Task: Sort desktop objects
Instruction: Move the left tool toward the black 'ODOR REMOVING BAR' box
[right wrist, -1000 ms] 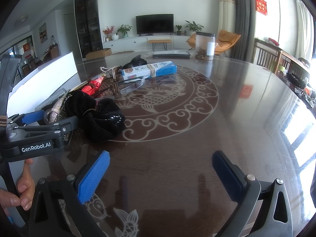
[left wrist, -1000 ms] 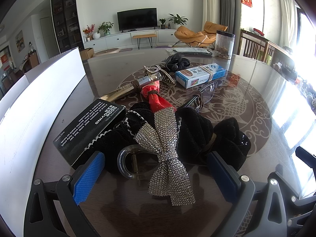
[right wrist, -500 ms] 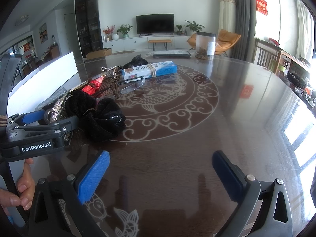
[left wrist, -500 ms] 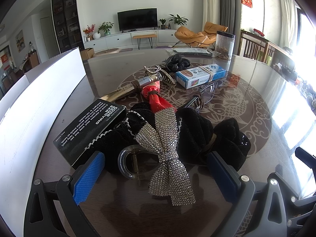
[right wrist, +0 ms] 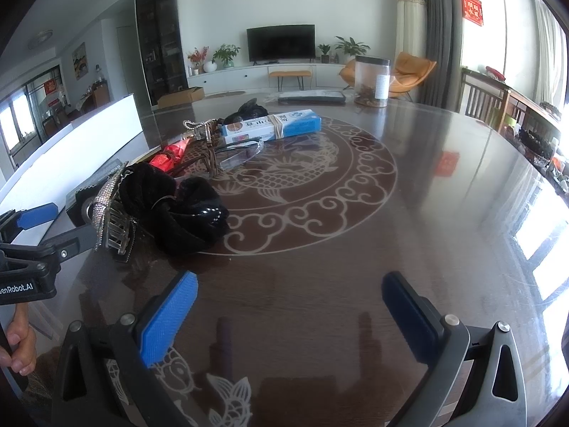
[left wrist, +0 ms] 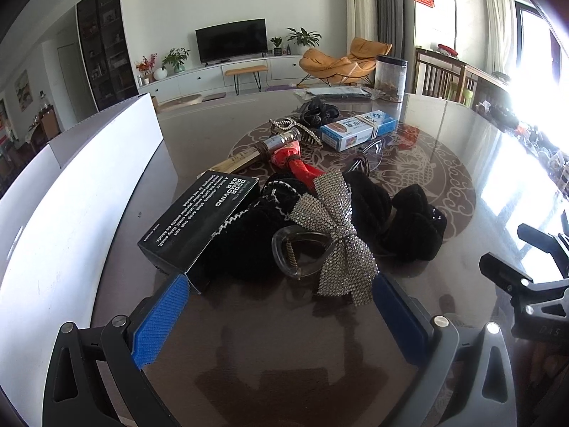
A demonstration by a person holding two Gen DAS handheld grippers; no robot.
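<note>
A clutter of small items lies on the dark round table (left wrist: 284,338). Nearest my left gripper (left wrist: 281,316) is a clear hair claw with a rhinestone bow (left wrist: 334,235), on black velvet scrunchies (left wrist: 409,224). A black box (left wrist: 202,217) lies to its left. Behind are a red wrapped item (left wrist: 295,163), glasses (left wrist: 370,153) and a blue and white box (left wrist: 359,128). The left gripper is open and empty, just short of the bow clip. My right gripper (right wrist: 288,316) is open and empty over bare table, right of the scrunchies (right wrist: 185,210) and bow clip (right wrist: 106,206).
A long white box (left wrist: 71,192) runs along the table's left edge. A clear jar (right wrist: 371,76) and a flat dark package (right wrist: 311,96) stand at the far side. Another black hair piece (left wrist: 320,112) lies behind the blue box. The left gripper's body (right wrist: 32,259) shows in the right view.
The left gripper has drawn back and turned a little, so the pile sits slightly farther and more to the right. The right gripper has barely moved. Nothing was gripped.
</note>
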